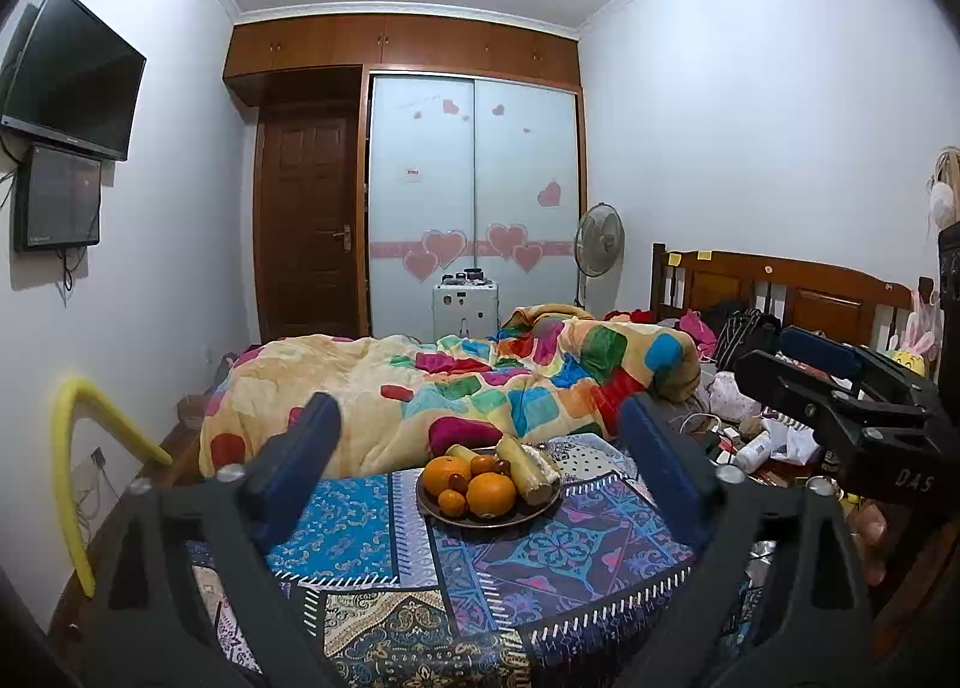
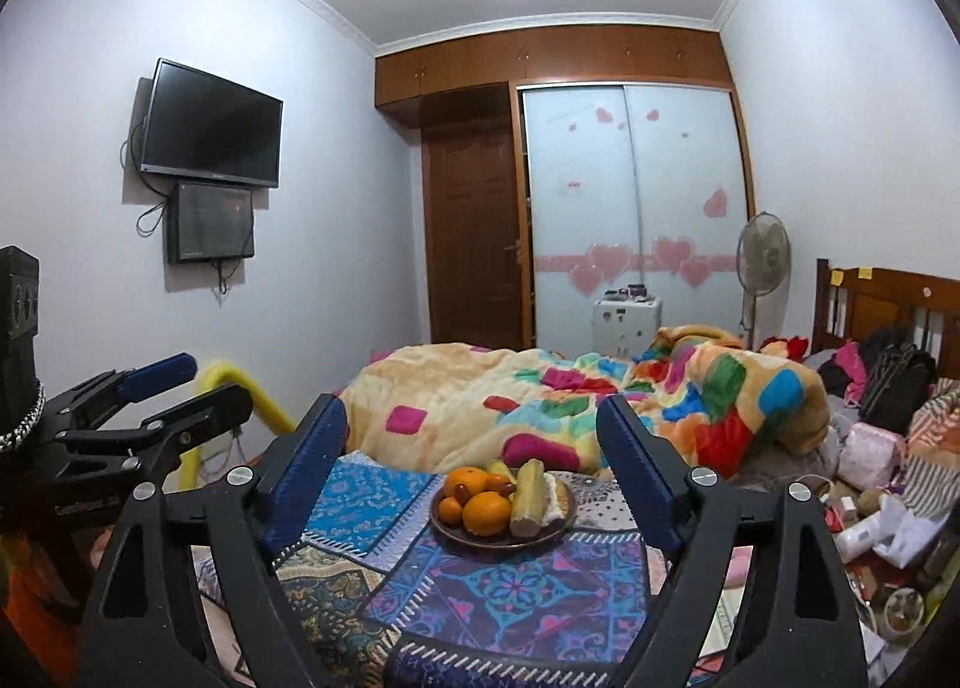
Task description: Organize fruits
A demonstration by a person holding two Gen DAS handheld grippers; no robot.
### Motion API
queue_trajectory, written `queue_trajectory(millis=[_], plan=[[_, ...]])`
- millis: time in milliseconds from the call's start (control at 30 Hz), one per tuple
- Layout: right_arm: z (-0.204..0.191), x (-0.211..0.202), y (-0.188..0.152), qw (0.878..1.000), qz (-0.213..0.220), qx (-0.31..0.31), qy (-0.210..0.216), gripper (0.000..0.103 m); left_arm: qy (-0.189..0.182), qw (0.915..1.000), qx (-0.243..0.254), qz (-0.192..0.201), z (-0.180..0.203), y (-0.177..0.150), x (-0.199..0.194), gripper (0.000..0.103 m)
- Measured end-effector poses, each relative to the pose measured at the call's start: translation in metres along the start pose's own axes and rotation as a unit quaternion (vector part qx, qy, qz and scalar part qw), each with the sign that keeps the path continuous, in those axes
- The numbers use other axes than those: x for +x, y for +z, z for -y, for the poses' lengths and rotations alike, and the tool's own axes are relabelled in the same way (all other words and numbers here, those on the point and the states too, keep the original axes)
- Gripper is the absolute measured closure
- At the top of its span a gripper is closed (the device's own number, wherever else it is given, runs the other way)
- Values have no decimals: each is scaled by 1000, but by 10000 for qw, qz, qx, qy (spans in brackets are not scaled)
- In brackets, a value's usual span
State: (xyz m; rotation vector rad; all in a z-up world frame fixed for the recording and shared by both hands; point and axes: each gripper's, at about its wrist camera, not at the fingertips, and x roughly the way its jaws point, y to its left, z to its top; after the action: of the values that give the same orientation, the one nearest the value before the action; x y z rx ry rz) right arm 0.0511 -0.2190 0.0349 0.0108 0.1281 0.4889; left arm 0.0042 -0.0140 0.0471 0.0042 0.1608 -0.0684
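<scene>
A dark round plate (image 1: 447, 515) stands on a patterned blue cloth (image 1: 372, 532). It holds two big oranges (image 1: 491, 494), smaller orange and reddish fruits and pale yellow sticks (image 1: 528, 469). The plate also shows in the right wrist view (image 2: 456, 538). My left gripper (image 1: 480, 436) is open and empty, held short of the plate, jaws wide on either side of it. My right gripper (image 2: 474, 436) is open and empty too, also short of the plate. Each gripper shows at the edge of the other's view: the right one (image 1: 780, 358), the left one (image 2: 204, 382).
A bed with a colourful quilt (image 1: 468, 382) lies right behind the cloth. Clutter of bottles, bags and clothes (image 2: 882, 496) fills the right side. A yellow foam tube (image 1: 69, 466) stands at the left. Wardrobe, door, fan and wall screens are farther back.
</scene>
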Motion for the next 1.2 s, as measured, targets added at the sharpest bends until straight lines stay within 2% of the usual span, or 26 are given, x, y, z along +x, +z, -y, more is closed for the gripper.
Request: queue_trajectory(millis=[100, 233, 1200], plan=[[-1, -6, -2, 9998, 100, -25, -185, 0, 23, 10000, -12, -5, 1, -2, -2, 3], [-2, -8, -3, 9996, 136, -63, -242, 0, 54, 10000, -44, -3, 2, -5, -6, 1], [-5, -16, -13, 9996, 68, -82, -261, 0, 40, 9999, -147, -63, -3, -11, -2, 0]])
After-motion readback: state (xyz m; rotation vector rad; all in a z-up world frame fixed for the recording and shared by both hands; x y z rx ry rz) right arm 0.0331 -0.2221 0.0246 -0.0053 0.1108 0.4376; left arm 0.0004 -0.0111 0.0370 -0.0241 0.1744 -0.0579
